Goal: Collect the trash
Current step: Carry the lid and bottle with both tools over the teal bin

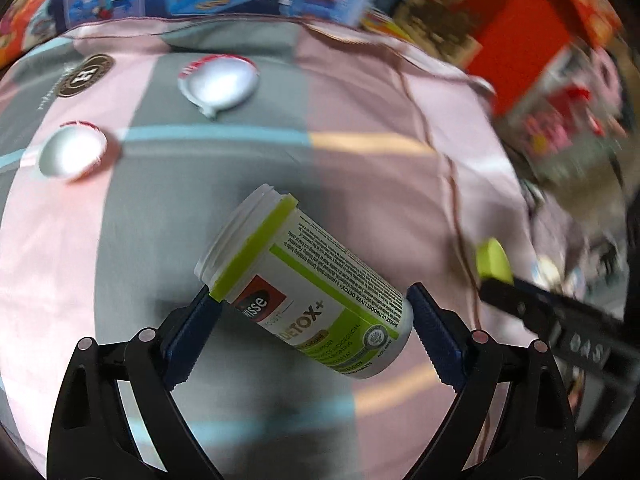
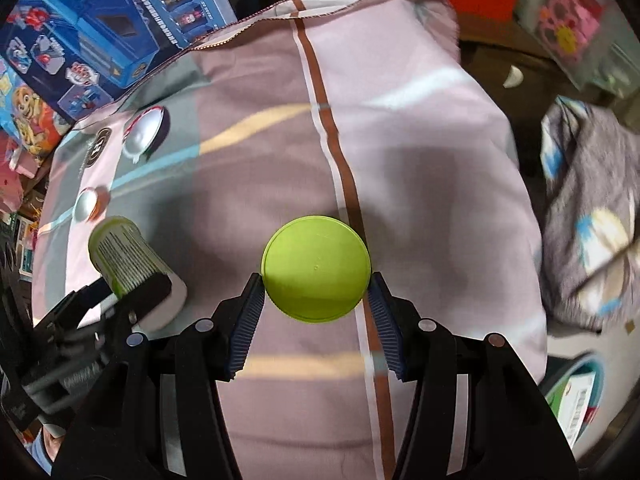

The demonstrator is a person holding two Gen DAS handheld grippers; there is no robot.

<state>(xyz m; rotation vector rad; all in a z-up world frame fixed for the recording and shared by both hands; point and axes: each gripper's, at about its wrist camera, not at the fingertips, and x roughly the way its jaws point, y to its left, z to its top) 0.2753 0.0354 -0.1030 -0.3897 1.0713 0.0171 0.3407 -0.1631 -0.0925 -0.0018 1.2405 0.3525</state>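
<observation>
Left gripper (image 1: pixel 312 316): clamps uncapped supplement bottle (image 1: pixel 308 284) lengthwise, above striped cloth (image 1: pixel 360 176). Right gripper (image 2: pixel 316 296): pinches green lid (image 2: pixel 316 268) by its rim. Two foil seals (image 1: pixel 218 84), apparently peeled lids, lie on cloth beyond.

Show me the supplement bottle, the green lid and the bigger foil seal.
supplement bottle (image 1: pixel 320 280), left wrist view, on its label.
green lid (image 2: pixel 316 268), right wrist view, middle of its flat top.
bigger foil seal (image 1: pixel 219 82), left wrist view, on its silver centre.
</observation>
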